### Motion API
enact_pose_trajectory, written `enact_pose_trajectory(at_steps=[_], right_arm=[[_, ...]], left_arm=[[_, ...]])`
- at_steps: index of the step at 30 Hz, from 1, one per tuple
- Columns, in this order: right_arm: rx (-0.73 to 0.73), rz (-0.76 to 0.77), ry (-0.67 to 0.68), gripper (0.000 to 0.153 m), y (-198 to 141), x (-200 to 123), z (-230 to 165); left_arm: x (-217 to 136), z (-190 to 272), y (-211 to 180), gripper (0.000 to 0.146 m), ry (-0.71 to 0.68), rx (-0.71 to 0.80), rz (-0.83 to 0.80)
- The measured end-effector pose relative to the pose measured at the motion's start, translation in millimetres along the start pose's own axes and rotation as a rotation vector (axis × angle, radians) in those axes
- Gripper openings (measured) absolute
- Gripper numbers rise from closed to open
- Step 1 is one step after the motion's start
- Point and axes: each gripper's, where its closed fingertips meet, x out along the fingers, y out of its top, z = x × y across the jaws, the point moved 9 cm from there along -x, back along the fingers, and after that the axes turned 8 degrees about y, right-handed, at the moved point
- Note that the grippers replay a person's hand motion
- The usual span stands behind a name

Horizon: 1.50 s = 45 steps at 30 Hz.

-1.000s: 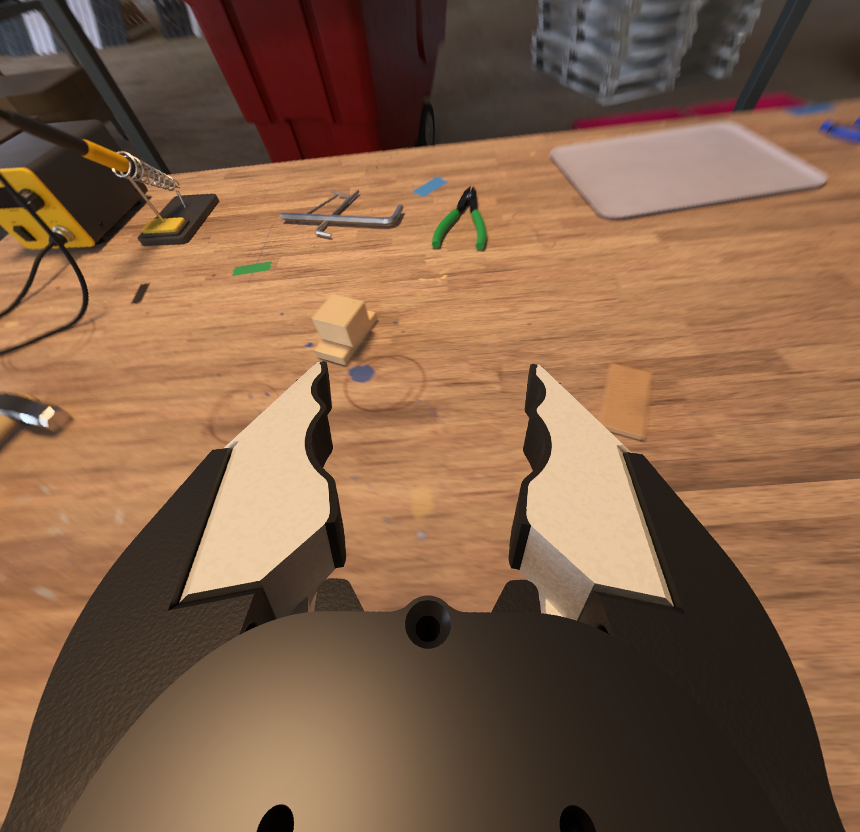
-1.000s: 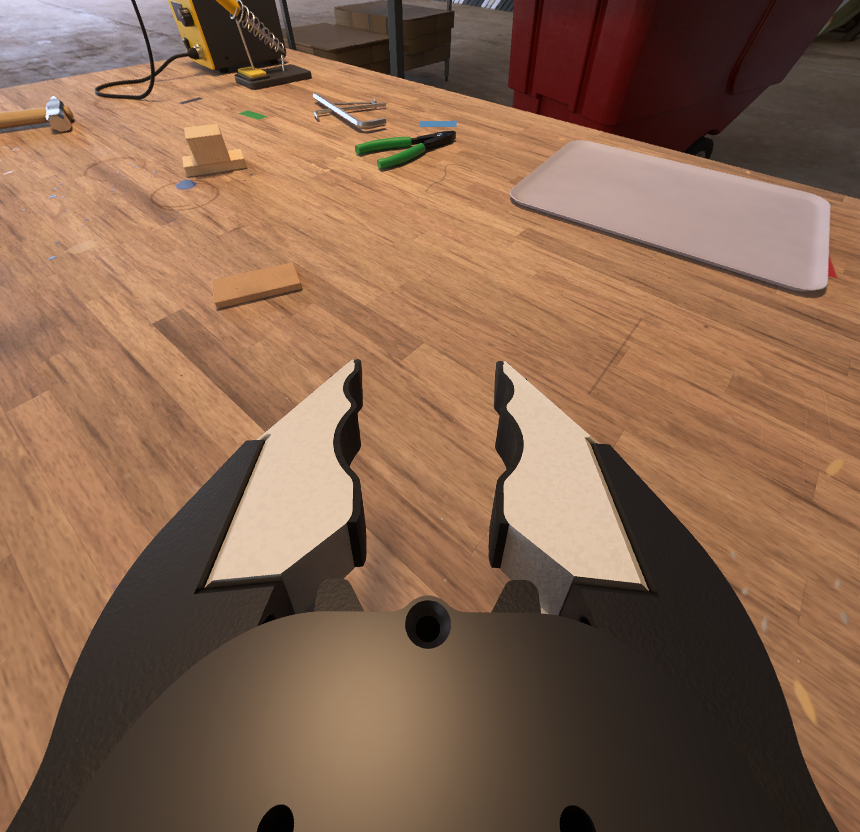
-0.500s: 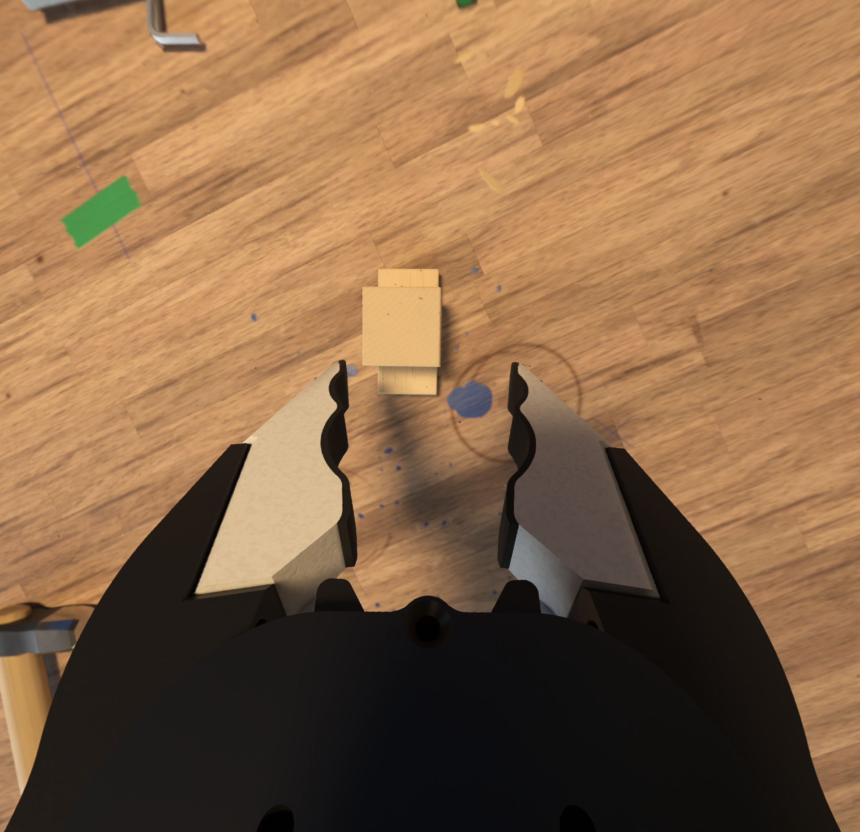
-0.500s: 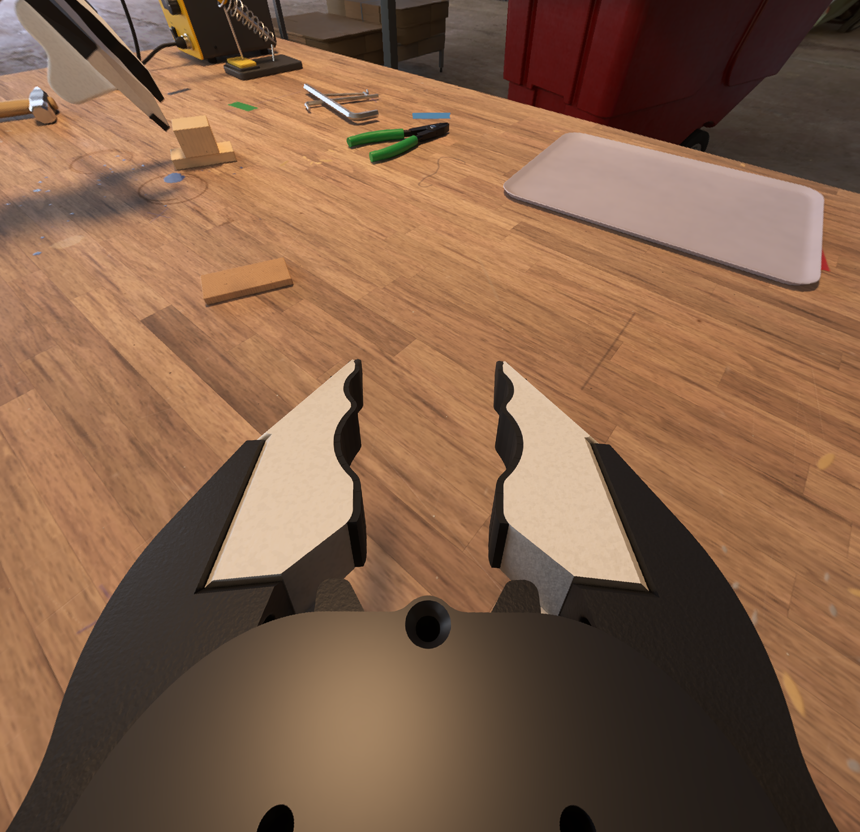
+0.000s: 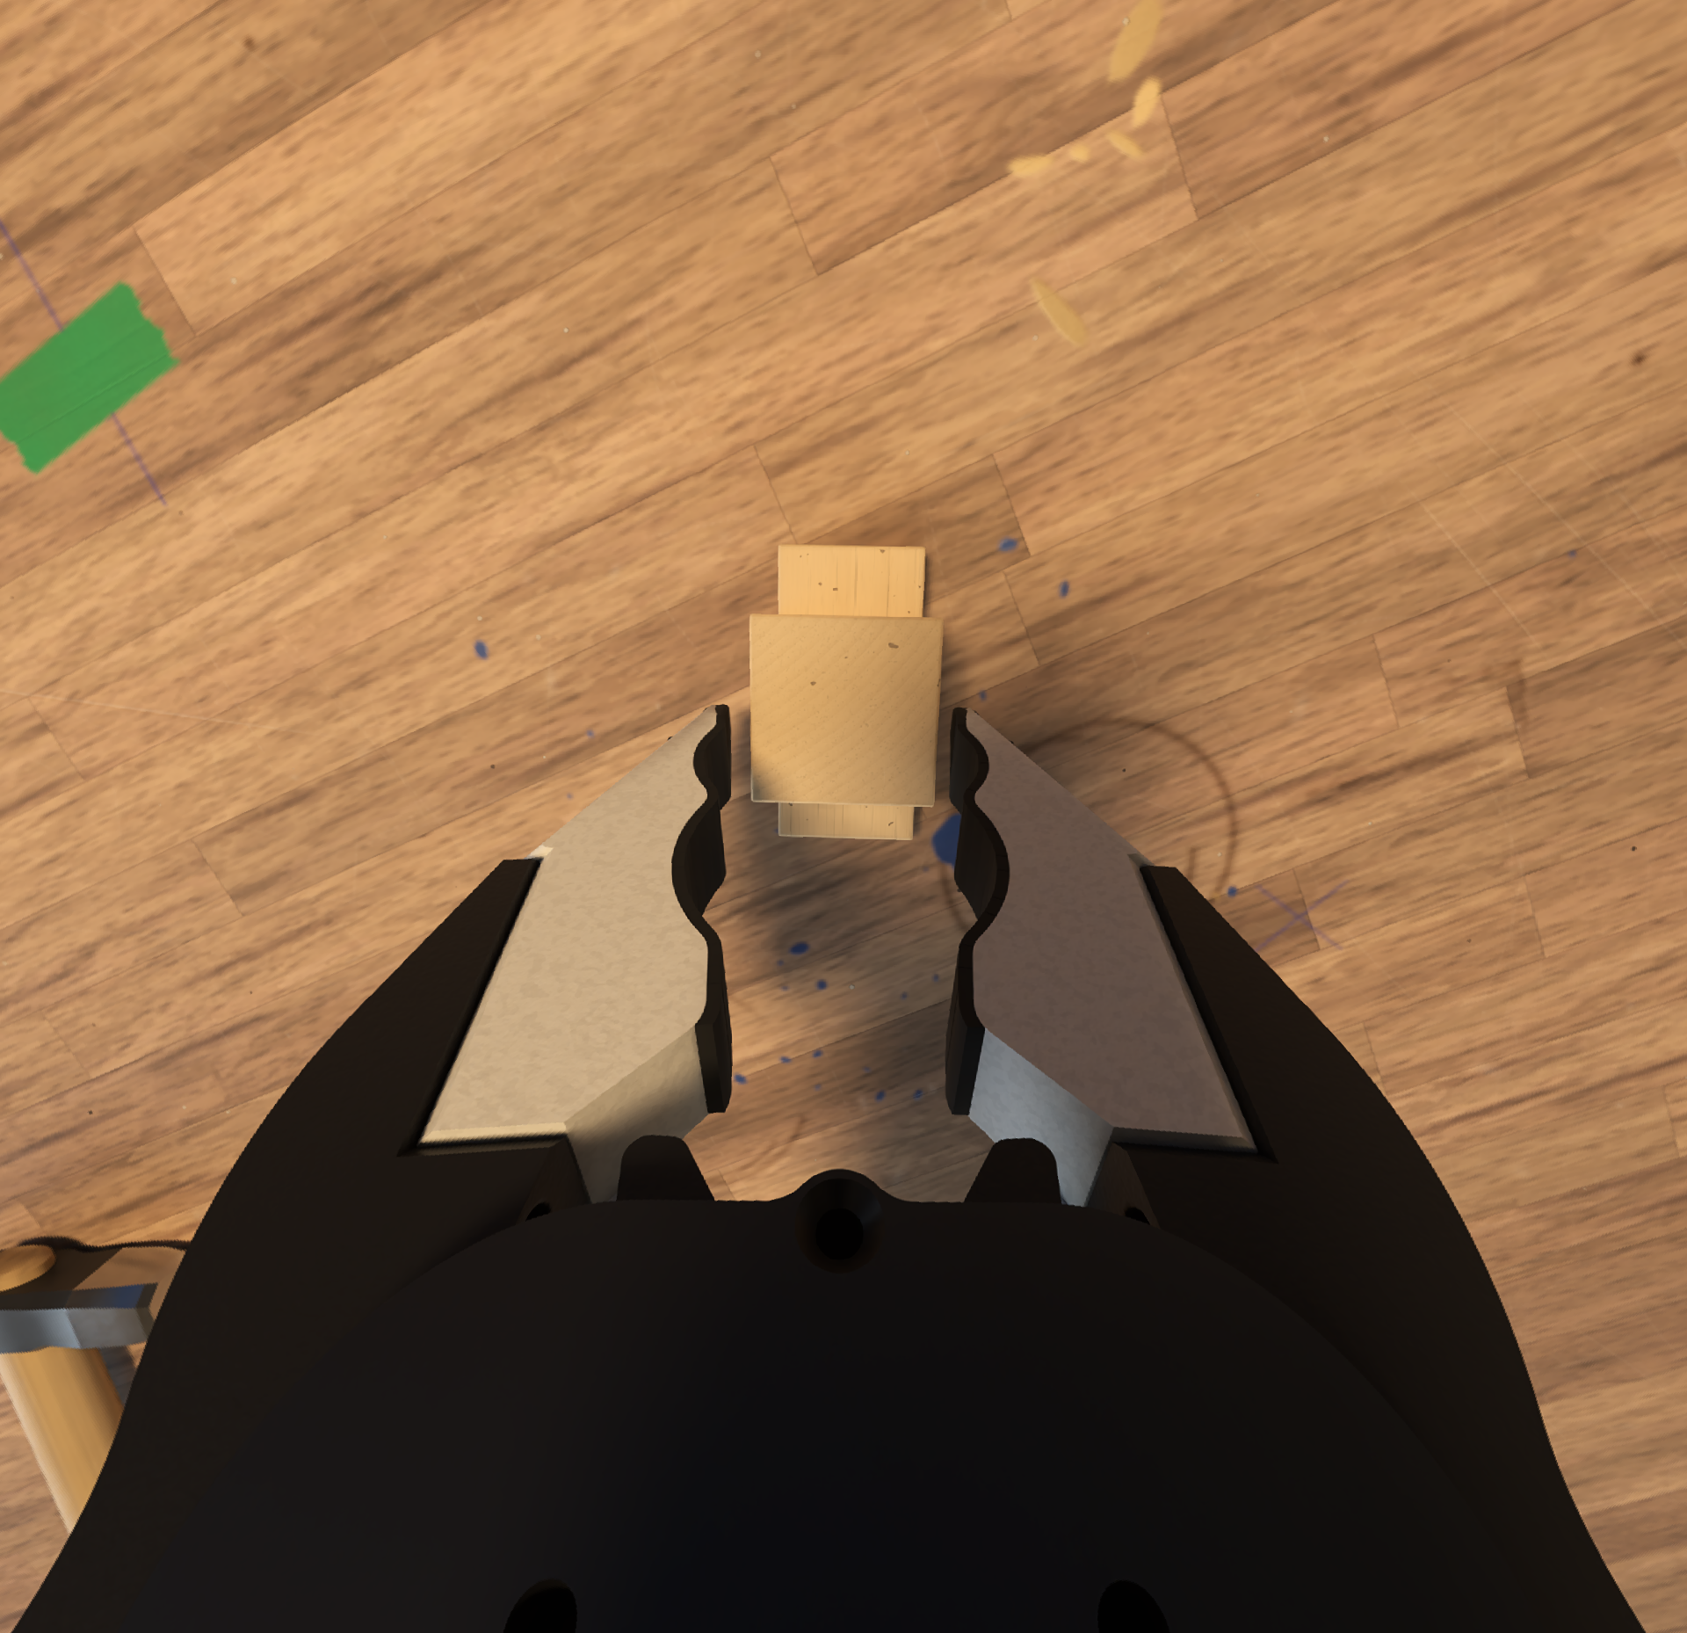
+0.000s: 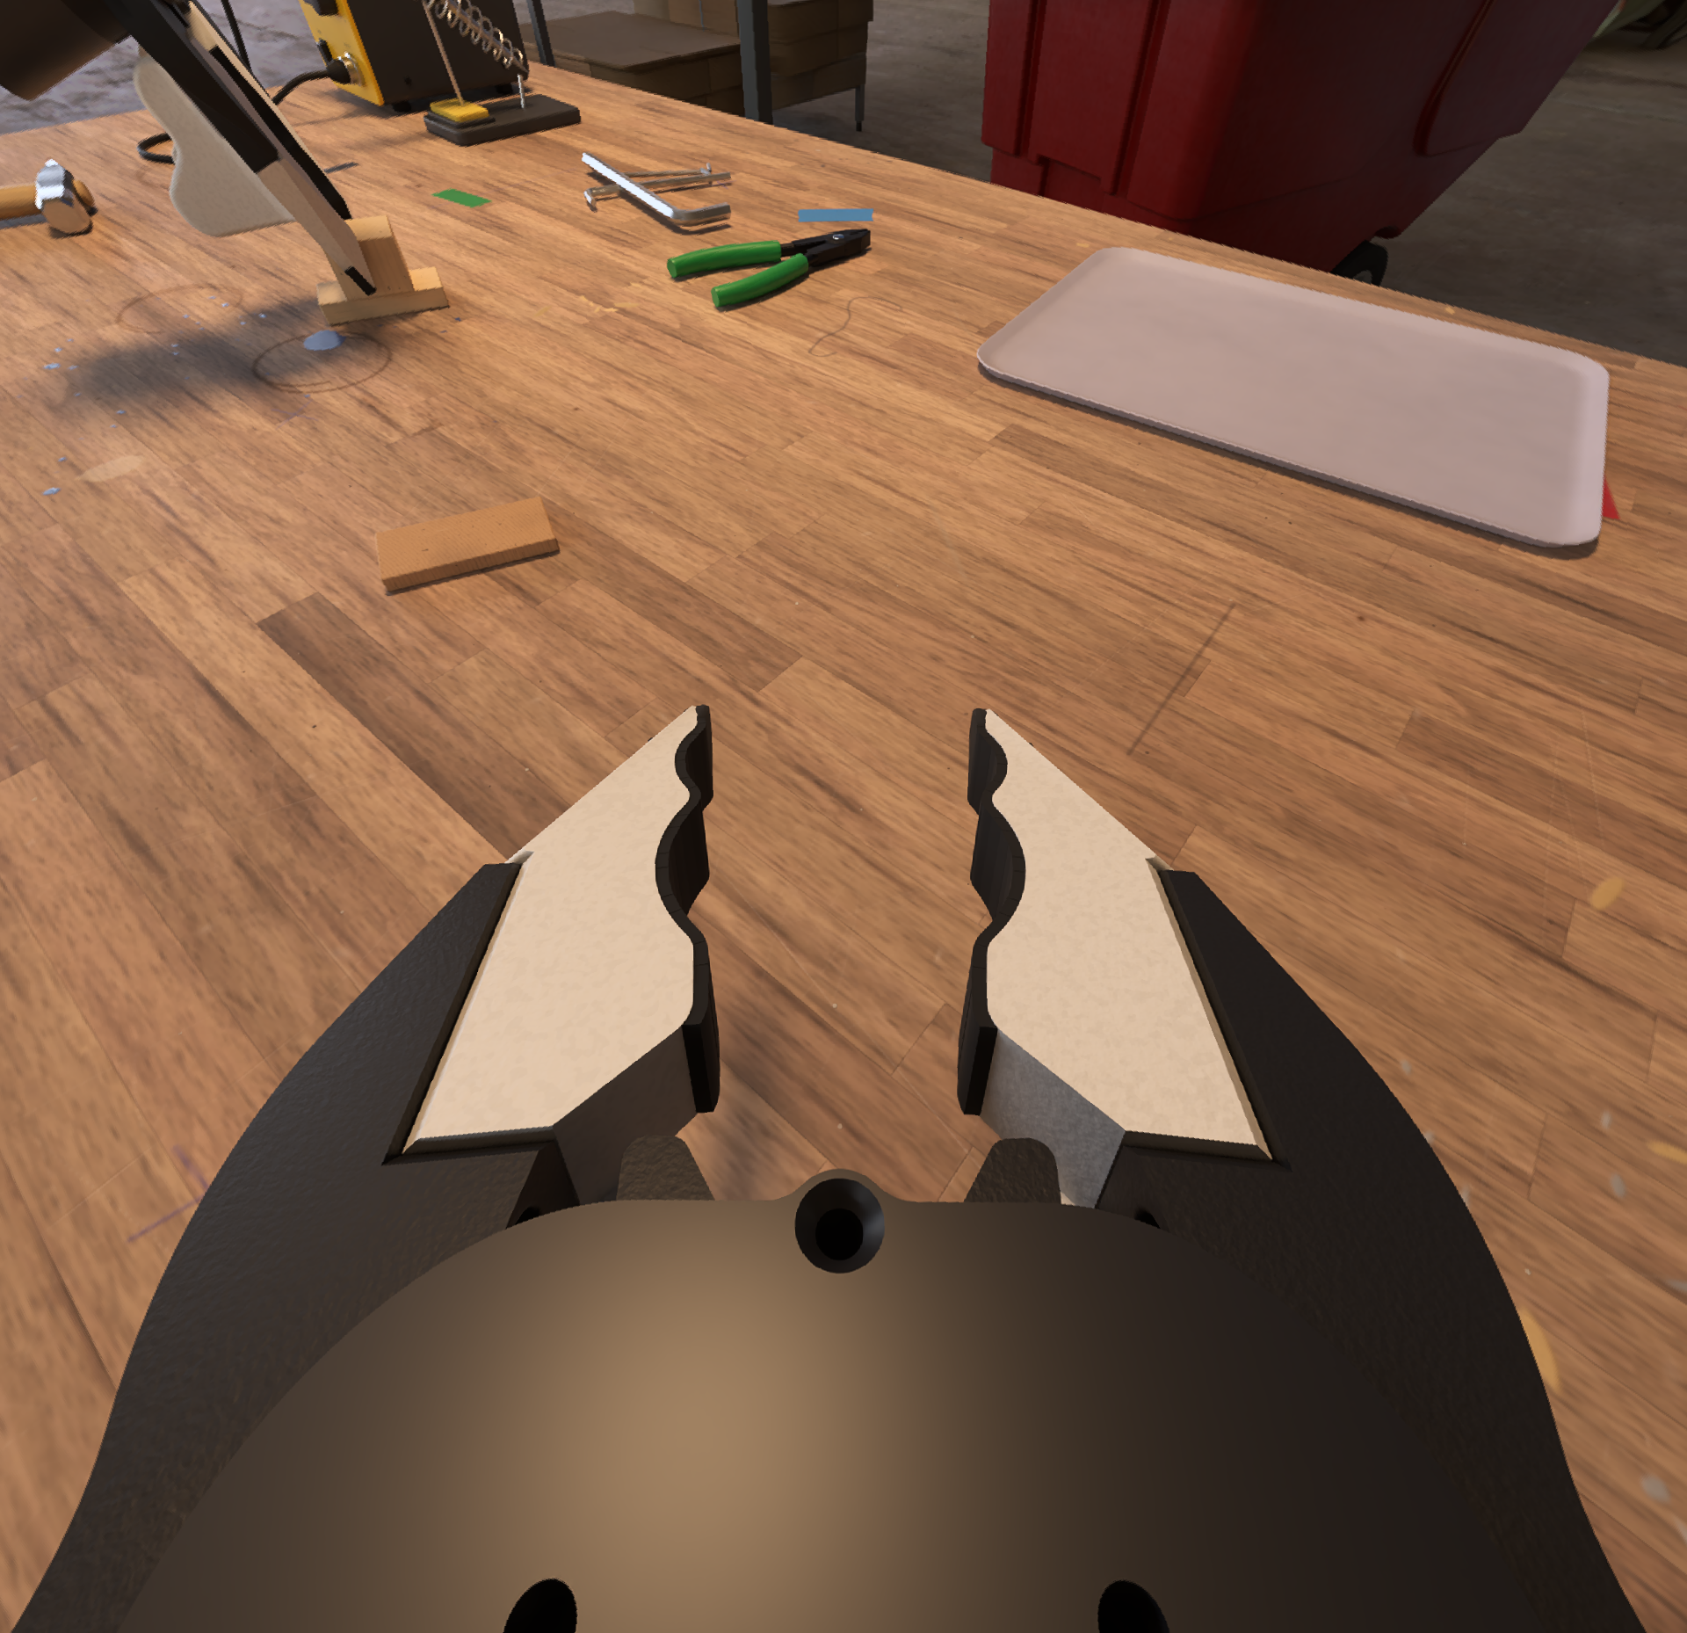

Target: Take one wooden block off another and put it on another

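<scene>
A small pale wooden cube [image 5: 844,708] sits on a thin flat wooden block [image 5: 851,580] on the bench. My left gripper [image 5: 840,717] points straight down over them. Its jaws are open and straddle the cube's near half, with a narrow gap on each side. The same stack shows far left in the right wrist view, with the cube [image 6: 388,251], the base block [image 6: 406,297] and the left gripper [image 6: 356,274] down around the cube. A second flat wooden block [image 6: 466,544] lies alone nearer the middle. My right gripper [image 6: 838,722] is open and empty, low over bare bench.
Green-handled pliers [image 6: 767,265], hex keys [image 6: 653,192], a yellow soldering station [image 6: 392,28] and a hammer [image 6: 55,201] lie along the far side. A pale tray [image 6: 1296,393] lies at the right, with a red bin [image 6: 1278,82] behind. Green tape [image 5: 82,379] is stuck left of the stack.
My left gripper tipped downward, moved over the stack and came down until its open jaws straddle the cube. The right gripper drifted slightly forward and stayed open.
</scene>
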Motion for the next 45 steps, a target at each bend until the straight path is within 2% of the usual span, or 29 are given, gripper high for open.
enact_pose_trajectory(at_steps=[3, 8, 11, 15, 19, 22, 29, 33, 40, 45], right_arm=[[0.001, 0.000, -0.001, 0.056, 0.0, -0.3, 0.2], [-0.004, 0.000, -0.001, 0.056, 1.4, -1.0, -0.4], [-0.004, 0.003, -0.001, 0.055, 2.1, -1.8, -0.9], [-0.003, 0.007, 0.003, 0.055, 2.1, -1.7, -2.3], [-0.008, 0.011, 0.010, 0.055, 2.2, -1.1, -5.3], [-0.019, 0.014, 0.007, 0.055, 2.4, -0.9, -7.2], [-0.033, 0.034, -0.011, 0.055, 3.1, -2.7, -7.7], [-0.039, 0.031, -0.010, 0.055, 3.6, -2.8, -8.3], [-0.034, 0.029, -0.007, 0.055, 3.5, -3.6, -7.6], [-0.029, 0.023, -0.003, 0.055, 2.9, -3.5, -6.7]], left_arm=[[0.1, 0.1, 1.4, 0.040, -0.006, 0.004, -0.006], [-17.5, 2.6, -7.8, 0.040, 0.060, -0.008, 0.088], [-46.2, 5.8, -21.1, 0.040, 0.103, -0.055, 0.219], [-102.0, 24.4, -43.6, 0.040, 0.177, -0.133, 0.454], [-157.2, 69.2, -71.1, 0.040, 0.212, -0.202, 0.726], [-178.4, 111.4, -94.3, 0.040, 0.244, -0.259, 0.870], [-151.1, 206.7, -140.2, 0.040, 0.232, -0.428, 0.959], [-131.8, 235.2, -148.8, 0.040, 0.170, -0.474, 0.915], [-117.6, 244.2, -132.6, 0.040, 0.140, -0.391, 0.862], [-88.9, 239.4, -85.1, 0.040, 0.078, -0.226, 0.660]])
